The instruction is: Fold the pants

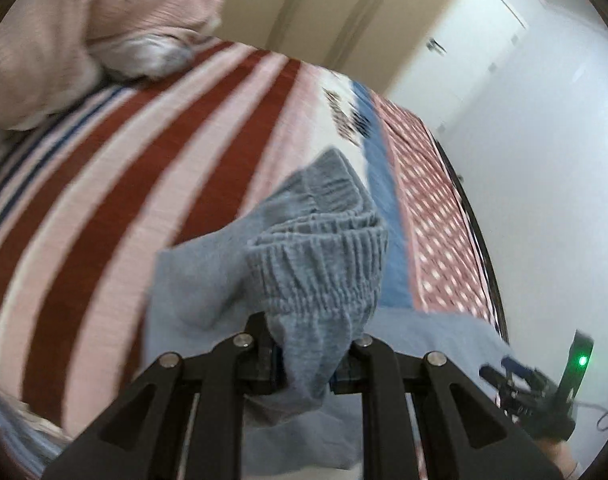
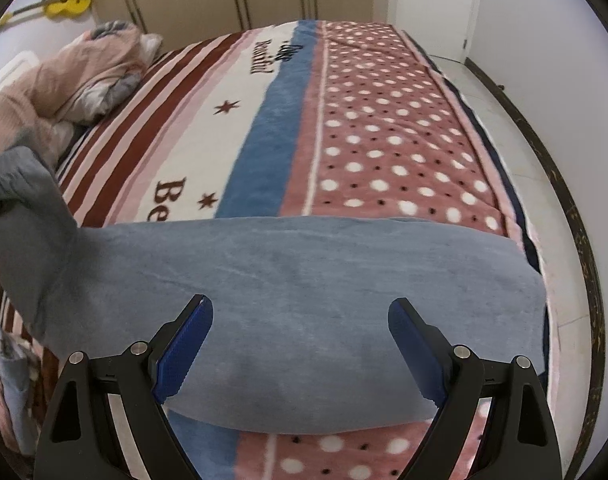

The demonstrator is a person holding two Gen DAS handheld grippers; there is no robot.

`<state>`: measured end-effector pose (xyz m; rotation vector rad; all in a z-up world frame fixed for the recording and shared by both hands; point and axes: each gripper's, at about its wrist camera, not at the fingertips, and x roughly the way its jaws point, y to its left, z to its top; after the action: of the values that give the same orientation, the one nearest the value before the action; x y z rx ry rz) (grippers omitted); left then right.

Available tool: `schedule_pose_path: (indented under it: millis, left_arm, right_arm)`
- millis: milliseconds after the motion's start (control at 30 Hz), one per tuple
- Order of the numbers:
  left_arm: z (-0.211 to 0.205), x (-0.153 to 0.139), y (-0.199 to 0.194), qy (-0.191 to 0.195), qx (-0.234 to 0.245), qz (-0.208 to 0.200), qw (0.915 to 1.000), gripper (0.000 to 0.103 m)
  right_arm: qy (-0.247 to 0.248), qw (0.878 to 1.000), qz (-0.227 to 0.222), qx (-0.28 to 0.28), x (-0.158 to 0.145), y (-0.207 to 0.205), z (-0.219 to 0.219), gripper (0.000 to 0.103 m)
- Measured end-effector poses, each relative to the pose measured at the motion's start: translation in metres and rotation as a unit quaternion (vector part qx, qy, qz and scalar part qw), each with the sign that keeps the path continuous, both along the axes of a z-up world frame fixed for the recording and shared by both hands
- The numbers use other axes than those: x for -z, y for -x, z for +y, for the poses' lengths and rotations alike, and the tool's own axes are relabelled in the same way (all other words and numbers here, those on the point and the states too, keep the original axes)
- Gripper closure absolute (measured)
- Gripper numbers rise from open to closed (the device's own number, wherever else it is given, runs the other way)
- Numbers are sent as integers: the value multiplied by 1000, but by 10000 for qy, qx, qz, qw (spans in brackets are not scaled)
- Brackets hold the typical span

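Blue-grey pants (image 2: 304,300) lie across patterned blanket (image 2: 383,128) on the bed | left gripper (image 1: 307,364) clamps the ribbed waistband (image 1: 323,264), lifted | right gripper (image 2: 300,344) spread wide above the cloth, holding nothing | pink quilt (image 2: 64,76) bundled far left

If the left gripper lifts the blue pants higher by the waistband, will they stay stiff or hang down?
Probably they hang: the pants already sag in soft folds from the left gripper. The gathered waistband bunches, so it likely stretches. The fabric looks fuzzy, so it should drag on the blanket rather than slip.
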<state>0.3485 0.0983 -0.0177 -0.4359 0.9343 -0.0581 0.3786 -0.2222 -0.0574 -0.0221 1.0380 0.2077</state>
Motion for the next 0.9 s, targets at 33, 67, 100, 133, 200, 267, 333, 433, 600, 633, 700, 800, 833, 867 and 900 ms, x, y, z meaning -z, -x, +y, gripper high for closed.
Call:
schedule_pose_path:
  millis: [33, 67, 100, 133, 200, 267, 333, 433, 600, 633, 700, 800, 833, 867, 900]
  left_arm:
    - [-14, 3, -4, -8, 123, 27, 9999, 90]
    - [-27, 7, -7, -19, 233, 54, 9997, 90]
    - [-34, 9, -8, -21, 298, 79, 9995, 90]
    - [-48, 13, -11, -19, 404, 129, 9991, 90]
    - [-65, 17, -17, -26, 540, 170, 9984, 90]
    - [-87, 25, -21, -50, 695, 232, 9973, 90]
    - [-105, 33, -24, -101, 803, 304, 9963, 90]
    - [-126, 45, -24, -255, 1036, 508, 9930, 89]
    - [-153, 59, -18, -671, 1459, 928, 9826, 81]
    - [-156, 61, -15, -742, 1554, 1015, 9798, 79]
    - [-156, 63, -11, -768, 1647, 1089, 9773, 61]
    - [-154, 55, -4, -492, 1801, 967, 9776, 18]
    - [-151, 49, 0, -356, 1803, 832, 9794, 17]
    - [-150, 46, 2, -284, 1801, 781, 9801, 17]
    - [-148, 43, 2, -244, 1800, 812, 9800, 17]
  right_arm:
    - [-8, 10000, -17, 22, -1, 0, -5, 15]
    - [-15, 10000, -46, 66, -2, 1, -12, 15]
    - [-14, 9999, -62, 96, -3, 1, -18, 15]
    - [-13, 9999, -85, 143, -3, 2, -27, 15]
    - [-27, 9997, -98, 215, -2, 4, -38, 15]
    - [-61, 9995, -70, 306, 1, 6, -53, 15]
    - [-79, 9992, -56, 377, 4, 8, -66, 15]
    - [-78, 9989, -49, 464, 8, 10, -81, 15]
    - [-177, 9979, -29, 618, 11, 11, -97, 15]
    - [-189, 9978, -23, 633, 12, 11, -99, 15]
    - [-219, 9976, -8, 652, 13, 12, -100, 15]
    - [-304, 9975, 25, 630, 13, 13, -97, 15]
    - [-321, 9977, 26, 599, 12, 12, -94, 15]
    - [-323, 9978, 21, 571, 12, 12, -92, 15]
    - [-320, 9980, 14, 539, 11, 11, -89, 15]
